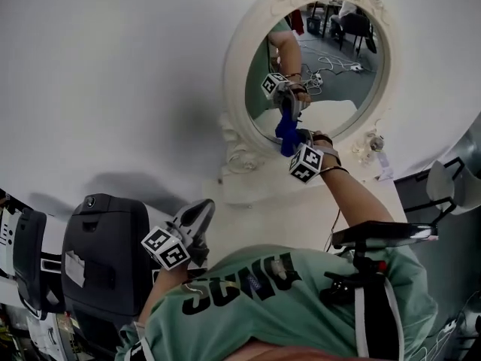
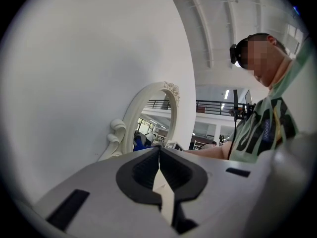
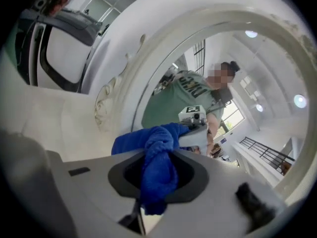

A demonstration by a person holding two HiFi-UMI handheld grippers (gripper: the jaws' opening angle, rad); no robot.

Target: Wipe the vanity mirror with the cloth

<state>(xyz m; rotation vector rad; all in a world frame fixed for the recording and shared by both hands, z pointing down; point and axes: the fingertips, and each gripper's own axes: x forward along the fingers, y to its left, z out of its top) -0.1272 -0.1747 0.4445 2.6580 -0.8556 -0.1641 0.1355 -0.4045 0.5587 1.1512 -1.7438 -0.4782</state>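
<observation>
- While my right hand-held gripper [image 3: 157,168] clamped the blue cloth [image 1: 288,143], it seemed to touch the vanity mirror's [image 1: 235,74] near-left glass, with the rest lying far-right.
- My left hand-held gripper [image 1: 200,213] hung closed and empty, nearer me and well apart from the mirror.

Your cloth [image 3: 157,170] looks like soft, deep-piled blue terry, matt and nubbly where it bunches between the ribbed, matt black pads [image 3: 193,175] of your right hand-held gripper [image 3: 159,155]; that gripper's shell is smooth pale-grey plastic with a dull sheen, and your left hand-held gripper [image 2: 159,150] has the same finish. The vanity mirror [image 1: 338,89] has glossy, clearly reflecting glass; its frame [image 1: 234,66] is cream, matt and worked in relief with scrolls and rosettes; the wall [image 1: 113,66] behind is smooth matt white; your shirt [image 1: 301,299] is green cloth with black print.
</observation>
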